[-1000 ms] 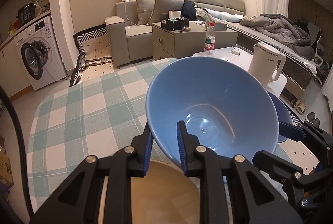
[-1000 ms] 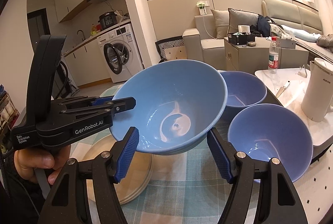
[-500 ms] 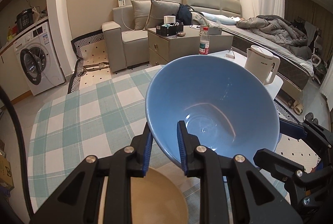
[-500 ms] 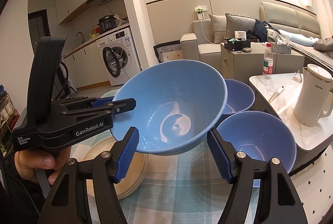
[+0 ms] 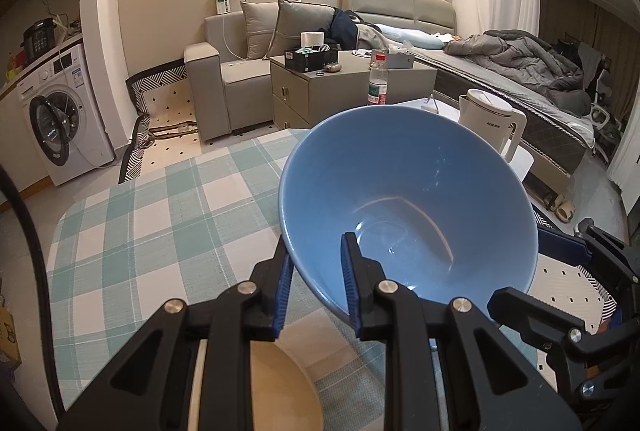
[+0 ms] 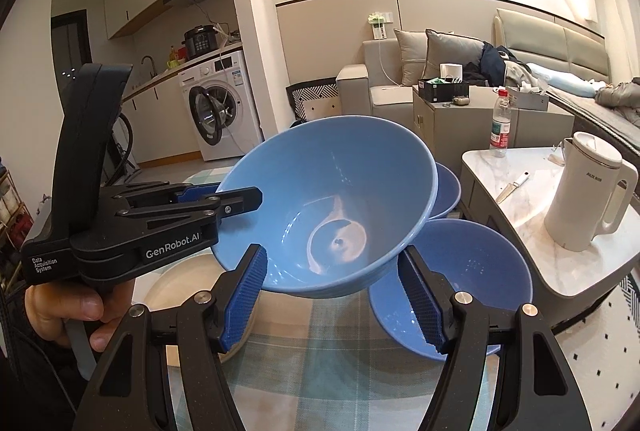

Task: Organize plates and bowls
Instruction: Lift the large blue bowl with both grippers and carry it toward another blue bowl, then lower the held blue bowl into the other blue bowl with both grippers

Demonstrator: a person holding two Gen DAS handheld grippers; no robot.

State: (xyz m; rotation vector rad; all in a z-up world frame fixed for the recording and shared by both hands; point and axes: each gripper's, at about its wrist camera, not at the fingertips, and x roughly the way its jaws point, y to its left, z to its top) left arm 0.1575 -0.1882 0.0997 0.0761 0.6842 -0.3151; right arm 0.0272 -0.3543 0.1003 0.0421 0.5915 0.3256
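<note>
A blue bowl (image 5: 400, 199) (image 6: 332, 191) hangs tilted above the checked table. My left gripper (image 5: 316, 255) is shut on its near rim, one pad inside and one outside. From the right wrist view, that left gripper (image 6: 256, 199) reaches in from the left in a person's hand (image 6: 72, 311). My right gripper (image 6: 334, 271) clasps the bowl's narrow lower body between its pads, half closed. Two more blue bowls (image 6: 460, 271) (image 6: 444, 191) sit on the table behind it. A beige plate (image 6: 184, 283) (image 5: 280, 391) lies under the grippers.
The green and white checked tablecloth (image 5: 140, 251) stretches to the left. A white side table (image 6: 520, 199) to the right carries a white kettle (image 6: 588, 199), a water bottle (image 6: 500, 127) and a knife. Sofa, cabinet and washing machine stand beyond.
Both grippers and the held bowl have risen together and drifted across the table. The plate and the two bowls on the table now sit lower in view. Neither grip has altered.
</note>
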